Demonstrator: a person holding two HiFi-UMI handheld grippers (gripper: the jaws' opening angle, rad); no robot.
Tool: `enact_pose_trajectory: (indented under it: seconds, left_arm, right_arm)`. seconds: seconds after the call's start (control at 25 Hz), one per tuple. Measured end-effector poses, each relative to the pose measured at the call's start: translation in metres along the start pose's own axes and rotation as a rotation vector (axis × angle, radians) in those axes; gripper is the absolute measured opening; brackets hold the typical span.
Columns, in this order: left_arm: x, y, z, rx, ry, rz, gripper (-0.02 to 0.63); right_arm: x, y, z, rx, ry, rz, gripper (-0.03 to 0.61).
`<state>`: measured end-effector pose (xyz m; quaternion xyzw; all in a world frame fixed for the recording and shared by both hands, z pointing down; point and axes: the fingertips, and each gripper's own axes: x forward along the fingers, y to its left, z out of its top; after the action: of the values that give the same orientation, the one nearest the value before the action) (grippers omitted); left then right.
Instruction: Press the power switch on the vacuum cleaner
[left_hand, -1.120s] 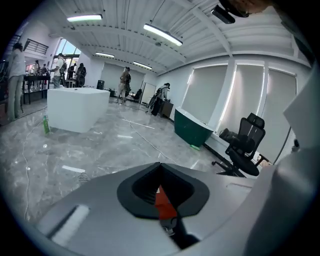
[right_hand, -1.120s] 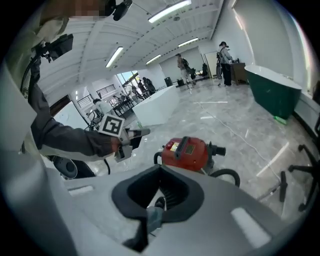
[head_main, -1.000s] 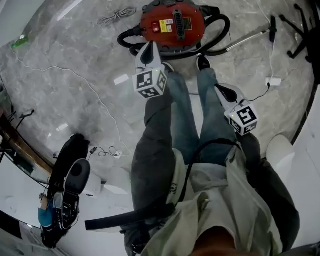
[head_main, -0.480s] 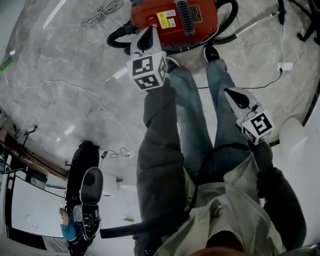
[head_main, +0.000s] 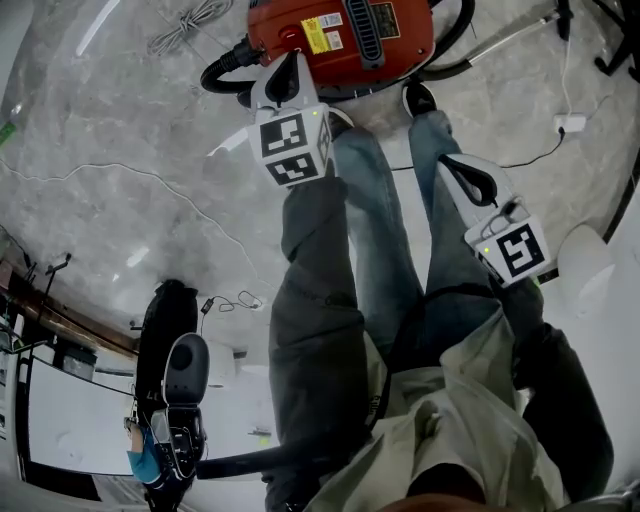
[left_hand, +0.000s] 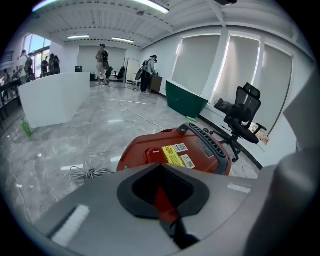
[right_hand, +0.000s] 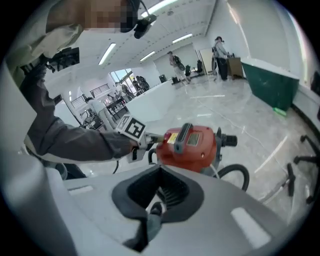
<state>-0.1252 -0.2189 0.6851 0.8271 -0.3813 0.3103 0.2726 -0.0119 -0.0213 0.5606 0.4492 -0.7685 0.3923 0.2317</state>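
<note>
The red vacuum cleaner (head_main: 340, 35) lies on the marble floor ahead of the person's shoes. In the left gripper view its red power switch (left_hand: 153, 154) sits left of the yellow labels on its top (left_hand: 200, 150). My left gripper (head_main: 288, 62) points at that end of the vacuum, its tip just over the body's near edge; touching cannot be told. Its jaws look shut and empty (left_hand: 162, 172). The right gripper view shows the left gripper's tip (right_hand: 150, 137) against the vacuum (right_hand: 192, 142). My right gripper (head_main: 450, 162) hangs back over the right leg, shut and empty.
A black hose (head_main: 222, 72) loops round the vacuum, and its metal wand (head_main: 500, 40) lies to the right. A coiled cord (head_main: 190, 20) lies at the far left, a white adapter (head_main: 570, 122) and a chair base (head_main: 612, 35) at the right. A black bag (head_main: 160, 335) stands behind left.
The person has stepped closer to the vacuum. My left gripper has reached forward to the vacuum's near left end. The right gripper has stayed over the leg.
</note>
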Motion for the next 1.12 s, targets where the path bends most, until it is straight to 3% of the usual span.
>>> enact_pose_trajectory:
  seconds: [0.28, 0.52, 0.8, 1.0, 1.12]
  left_arm:
    - [-0.001, 0.000, 0.001, -0.024, -0.027, 0.021, 0.003]
    - [-0.002, -0.001, 0.000, -0.012, -0.049, 0.023, 0.003]
    - [-0.004, -0.001, 0.002, 0.002, -0.075, 0.017, 0.003]
    - [-0.005, -0.006, 0.002, 0.072, -0.067, 0.004, 0.002]
    - [-0.009, -0.006, 0.012, 0.113, -0.109, 0.031, 0.002]
  right_arm:
    - [0.030, -0.030, 0.057, -0.159, -0.066, -0.130, 0.000]
    - [0.045, -0.036, 0.066, -0.178, -0.095, -0.118, 0.000]
    - [0.067, -0.061, 0.053, -0.171, -0.059, -0.143, 0.000]
    - [0.082, -0.078, 0.062, -0.197, -0.091, -0.138, 0.000]
    - [0.088, -0.078, 0.071, -0.211, -0.107, -0.126, 0.000]
